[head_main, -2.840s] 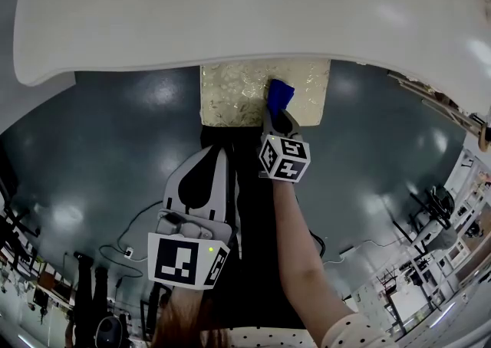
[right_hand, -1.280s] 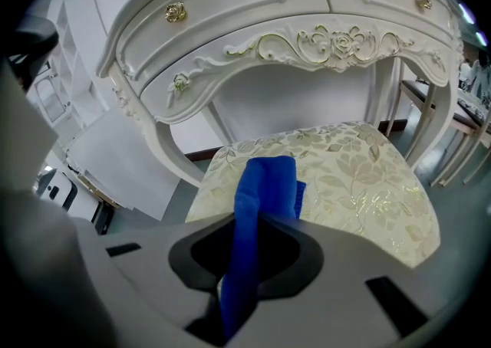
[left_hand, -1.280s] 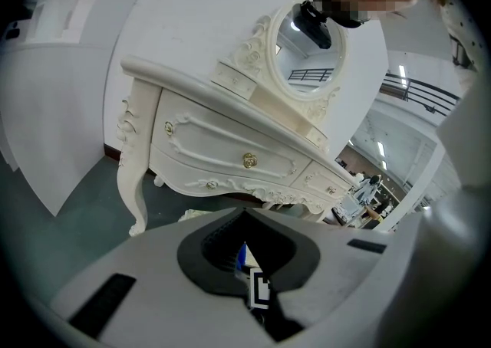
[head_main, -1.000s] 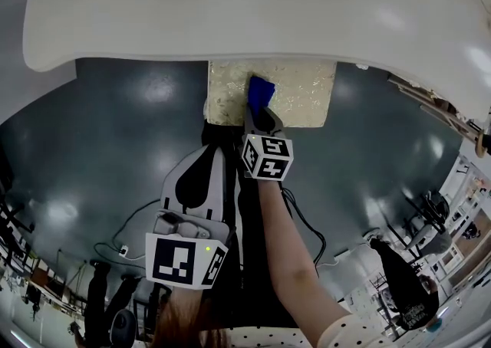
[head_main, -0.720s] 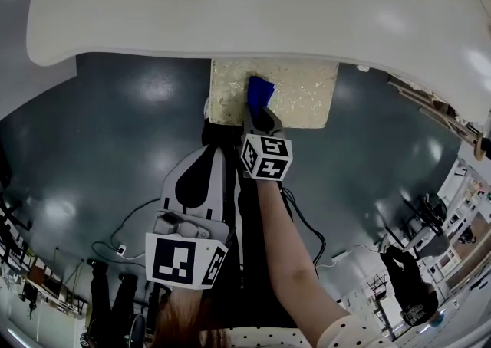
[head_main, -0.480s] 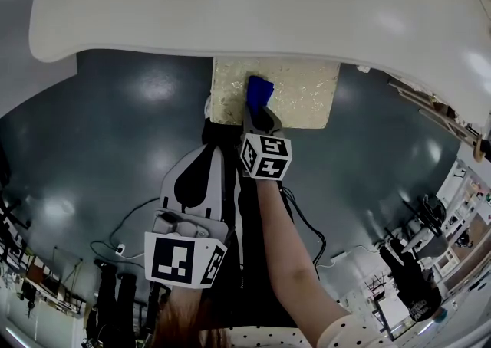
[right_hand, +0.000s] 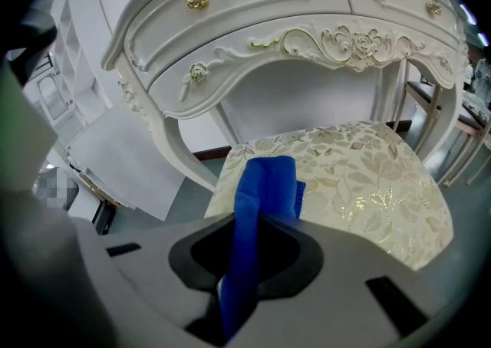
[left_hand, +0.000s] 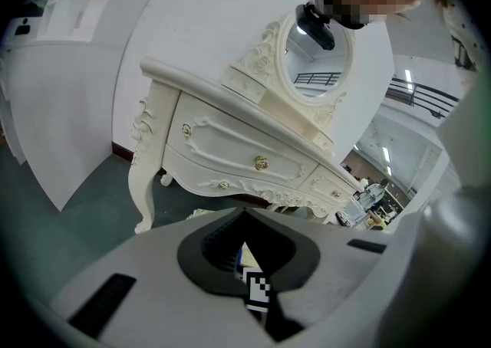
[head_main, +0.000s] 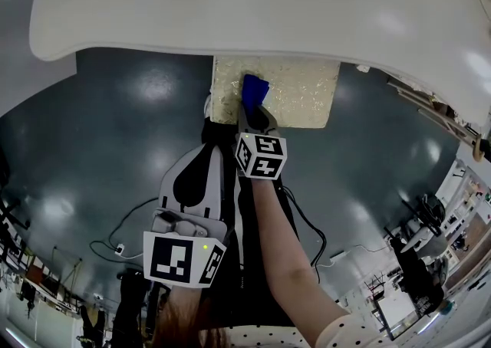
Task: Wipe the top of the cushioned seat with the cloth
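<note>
Clamping the blue cloth (head_main: 254,91) lengthwise toward the desk (head_main: 230,9), right gripper (head_main: 251,109) presses it on the cushioned seat (head_main: 303,97); left gripper (left_hand: 245,216) jaws closed, empty.

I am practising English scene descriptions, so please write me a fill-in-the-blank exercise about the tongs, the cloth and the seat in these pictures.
1. The right tongs are shut on a folded fabric cloth whose colour is ____.
2. In the head view, this cloth lies toward the ____ side of the cream, leaf-patterned cushioned seat.
3. The left tongs, jaws together, hold ____.
Missing words: blue; left; nothing.
</note>
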### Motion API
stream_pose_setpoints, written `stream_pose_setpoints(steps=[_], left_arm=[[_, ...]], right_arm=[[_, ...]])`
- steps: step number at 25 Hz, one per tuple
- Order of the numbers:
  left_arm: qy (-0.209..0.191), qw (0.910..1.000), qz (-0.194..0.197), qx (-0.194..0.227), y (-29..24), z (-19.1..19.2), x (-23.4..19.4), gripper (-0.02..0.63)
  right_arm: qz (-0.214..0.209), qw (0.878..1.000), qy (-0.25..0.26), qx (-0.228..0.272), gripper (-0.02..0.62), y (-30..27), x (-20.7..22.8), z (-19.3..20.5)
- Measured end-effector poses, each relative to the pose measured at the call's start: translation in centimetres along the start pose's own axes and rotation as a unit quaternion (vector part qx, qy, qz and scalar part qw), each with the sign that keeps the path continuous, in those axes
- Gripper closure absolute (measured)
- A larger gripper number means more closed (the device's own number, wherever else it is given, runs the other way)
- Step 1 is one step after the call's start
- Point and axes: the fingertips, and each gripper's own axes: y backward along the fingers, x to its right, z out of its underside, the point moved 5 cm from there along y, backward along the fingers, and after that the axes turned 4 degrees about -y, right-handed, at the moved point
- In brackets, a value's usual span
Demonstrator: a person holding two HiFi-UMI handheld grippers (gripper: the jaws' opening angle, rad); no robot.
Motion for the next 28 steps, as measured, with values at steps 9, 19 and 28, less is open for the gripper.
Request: stream_pose_setpoints(steps=[9, 19, 28], left_arm=[[-0.001, 1.0, -0.001, 0.002, 0.2, 0.2, 0.0, 0.607], [0.0, 1.0, -0.005, 0.003, 0.4, 0.5, 0.1, 0.607], [0.004, 0.9999, -0.01, 0.006, 1.0, 0.8, -0.3, 0.607]], right_arm=[[-0.011, 1.0, 0.005, -0.001, 0.532, -0.3, -1.1, 0.3], [-0.028, 1.0, 0.013, -0.004, 0.532, -0.8, -2.2, 0.5], [-0.041, 0.999, 0.029, -0.009, 0.532, -1.3, -3.7, 0.7]])
